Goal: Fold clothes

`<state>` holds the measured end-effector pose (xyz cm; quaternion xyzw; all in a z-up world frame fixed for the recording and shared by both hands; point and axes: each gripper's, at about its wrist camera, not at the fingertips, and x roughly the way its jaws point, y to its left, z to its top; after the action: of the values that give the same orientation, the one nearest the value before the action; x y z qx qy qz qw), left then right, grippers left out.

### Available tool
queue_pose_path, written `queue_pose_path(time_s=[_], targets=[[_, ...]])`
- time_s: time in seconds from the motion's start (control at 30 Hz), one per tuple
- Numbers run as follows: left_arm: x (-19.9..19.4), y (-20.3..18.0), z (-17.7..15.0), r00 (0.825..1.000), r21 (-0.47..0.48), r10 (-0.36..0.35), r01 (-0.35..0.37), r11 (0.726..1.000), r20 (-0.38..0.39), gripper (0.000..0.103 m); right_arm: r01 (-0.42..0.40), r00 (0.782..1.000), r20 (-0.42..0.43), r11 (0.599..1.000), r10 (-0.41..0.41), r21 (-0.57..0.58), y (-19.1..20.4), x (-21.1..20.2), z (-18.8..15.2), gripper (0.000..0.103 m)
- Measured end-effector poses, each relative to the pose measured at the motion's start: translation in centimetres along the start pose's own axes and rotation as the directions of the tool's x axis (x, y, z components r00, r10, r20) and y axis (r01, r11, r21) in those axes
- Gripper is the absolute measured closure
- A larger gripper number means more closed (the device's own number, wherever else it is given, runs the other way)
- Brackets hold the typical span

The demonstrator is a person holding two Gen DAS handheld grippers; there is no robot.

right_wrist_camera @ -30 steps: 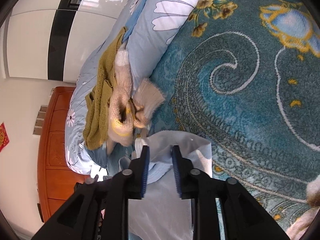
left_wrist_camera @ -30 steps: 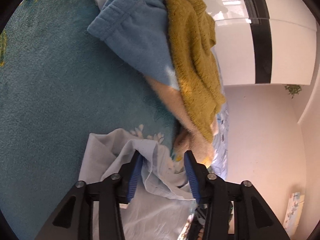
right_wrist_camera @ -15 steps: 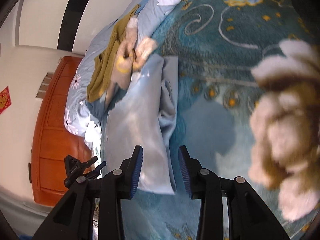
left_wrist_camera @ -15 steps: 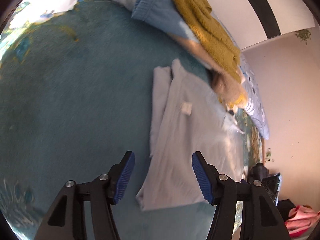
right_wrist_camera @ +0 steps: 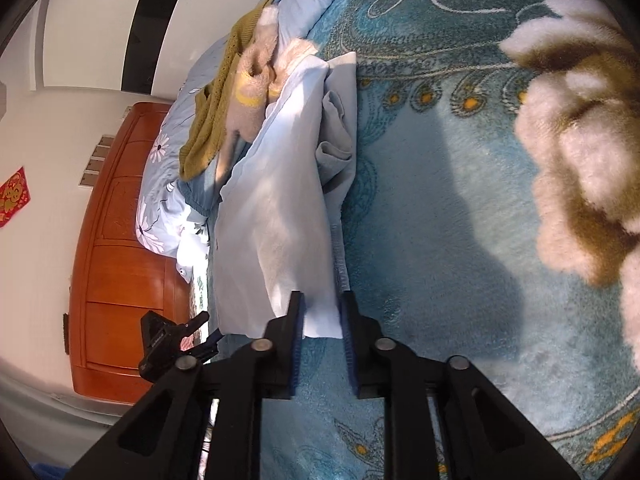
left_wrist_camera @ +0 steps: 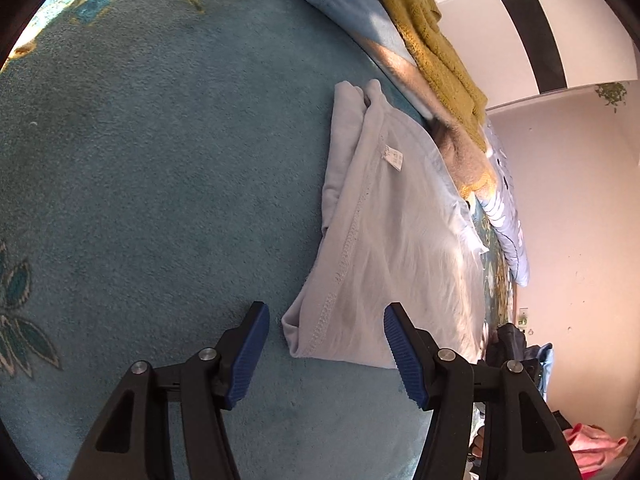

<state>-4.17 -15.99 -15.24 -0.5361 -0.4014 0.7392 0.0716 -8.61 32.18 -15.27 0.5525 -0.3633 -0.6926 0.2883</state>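
Note:
A pale blue garment (left_wrist_camera: 392,240) lies folded lengthwise on the teal blanket (left_wrist_camera: 160,160); it also shows in the right wrist view (right_wrist_camera: 280,216). My left gripper (left_wrist_camera: 326,352) is open, its jaws wide apart either side of the garment's near hem corner, a little back from it. My right gripper (right_wrist_camera: 321,332) is open with a narrower gap, and the garment's other near corner lies between its blue pads (right_wrist_camera: 297,340). I cannot tell whether the pads touch the cloth.
A pile of clothes lies beyond the garment: a mustard knit (left_wrist_camera: 436,48), a blue sweatshirt (left_wrist_camera: 352,4) and a fluffy beige piece (right_wrist_camera: 256,92). A flowered quilt (right_wrist_camera: 160,208) lies along the bed's edge by an orange wooden headboard (right_wrist_camera: 116,248). A fluffy brown-and-white thing (right_wrist_camera: 580,152) is at the right.
Both grippers let go of the garment's far end and drew back to its near hem. The garment now lies stretched out flat. The left jaws opened wider.

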Motion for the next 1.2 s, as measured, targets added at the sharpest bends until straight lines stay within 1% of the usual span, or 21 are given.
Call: queue_pose_path(time_s=[0.03, 0.07, 0.17, 0.2, 0.23, 0.33, 0.4, 0.43, 0.5, 0.53, 0.57, 0.63, 0.7, 0.83, 0.97, 1.07, 1.1, 1.13, 1.17, 1.2], targets=[[0.0, -0.1, -0.1, 1.0, -0.004, 0.0, 0.0, 1.0, 0.0, 0.039, 0.003, 1.0, 0.002, 1.0, -0.003, -0.012, 0.3, -0.1, 0.0, 0.096], [-0.1, -0.1, -0.1, 1.0, -0.008, -0.005, 0.005, 1.0, -0.001, 0.039, 0.017, 1.0, 0.008, 0.999, -0.017, -0.028, 0.7, -0.3, 0.0, 0.097], [0.4, -0.4, -0.1, 1.0, -0.019, -0.013, 0.013, 1.0, -0.005, 0.039, 0.087, 0.996, 0.044, 0.993, -0.084, -0.074, 1.6, -1.6, 0.4, 0.099], [0.7, -0.6, -0.1, 1.0, -0.018, -0.012, 0.012, 1.0, -0.005, 0.039, 0.099, 0.994, 0.053, 0.992, -0.095, -0.077, 1.6, -1.9, 0.6, 0.099], [0.9, -0.8, -0.2, 1.0, -0.018, -0.011, 0.011, 1.0, -0.005, 0.039, 0.103, 0.994, 0.054, 0.992, -0.099, -0.07, 1.4, -2.1, 0.8, 0.099], [1.3, -1.3, -0.3, 1.0, -0.026, -0.013, 0.013, 1.0, -0.005, 0.039, 0.15, 0.988, 0.035, 0.986, -0.148, -0.066, 0.7, -1.5, 0.8, 0.099], [1.7, -1.7, -0.3, 1.0, -0.028, -0.014, 0.014, 1.0, -0.007, 0.039, 0.125, 0.992, 0.033, 0.99, -0.123, -0.06, 0.4, -1.5, 0.3, 0.098], [1.9, -1.9, -0.4, 1.0, -0.028, -0.014, 0.014, 1.0, -0.01, 0.039, 0.119, 0.992, 0.042, 0.991, -0.116, -0.056, 0.3, -1.7, 0.1, 0.095], [2.3, -2.3, -0.4, 1.0, -0.029, -0.014, 0.014, 0.999, -0.015, 0.039, 0.118, 0.992, 0.058, 0.992, -0.116, -0.038, 0.2, -2.4, -0.1, 0.094], [2.3, -2.3, -0.5, 1.0, -0.029, -0.017, 0.016, 0.999, -0.02, 0.039, 0.115, 0.992, 0.062, 0.993, -0.113, -0.028, 0.1, -2.8, -0.3, 0.092], [2.3, -2.3, -0.7, 0.999, -0.029, -0.021, 0.02, 0.999, -0.025, 0.039, 0.11, 0.992, 0.066, 0.994, -0.109, -0.016, 0.0, -3.3, -0.5, 0.089], [2.7, -2.5, -0.9, 0.999, -0.037, -0.037, 0.036, 0.999, -0.031, 0.039, 0.089, 0.993, 0.077, 0.996, -0.09, 0.022, -0.4, -3.9, -1.2, 0.071], [3.3, -2.7, -1.0, 0.998, -0.052, -0.055, 0.053, 0.997, -0.029, 0.039, 0.066, 0.994, 0.082, 0.995, -0.072, 0.073, -0.7, -3.2, -1.5, 0.067], [3.8, -3.0, -0.5, 0.998, -0.077, -0.065, 0.064, 0.995, -0.013, 0.039, 0.019, 0.995, 0.094, 0.985, -0.036, 0.172, -1.3, -1.7, -2.0, 0.067], [3.9, -2.8, -0.4, 0.997, -0.117, -0.072, 0.074, 0.99, 0.023, 0.039, -0.024, 0.993, 0.114, 0.963, -0.007, 0.27, -1.9, -0.2, -2.6, 0.067], [3.7, -2.1, -0.3, 0.996, -0.143, -0.069, 0.076, 0.987, 0.058, 0.041, -0.045, 0.983, 0.183, 0.948, -0.015, 0.314, -2.0, 0.0, -2.6, 0.067], [3.6, -1.9, -0.3, 0.995, -0.152, -0.067, 0.077, 0.985, 0.069, 0.043, -0.055, 0.978, 0.207, 0.944, -0.014, 0.325, -2.0, 0.0, -2.6, 0.067], [3.5, -1.7, -0.3, 0.995, -0.16, -0.066, 0.078, 0.984, 0.08, 0.05, -0.063, 0.974, 0.226, 0.941, -0.015, 0.333, -2.0, 0.0, -2.5, 0.067], [3.6, -1.6, -0.2, 0.994, -0.168, -0.056, 0.07, 0.983, 0.089, 0.061, -0.064, 0.972, 0.234, 0.941, -0.016, 0.331, -1.8, 0.0, -2.4, 0.067], [3.6, -1.6, -0.2, 0.994, -0.176, -0.046, 0.063, 0.982, 0.097, 0.068, -0.066, 0.97, 0.241, 0.942, -0.017, 0.33, -1.7, 0.0, -2.2, 0.07]])
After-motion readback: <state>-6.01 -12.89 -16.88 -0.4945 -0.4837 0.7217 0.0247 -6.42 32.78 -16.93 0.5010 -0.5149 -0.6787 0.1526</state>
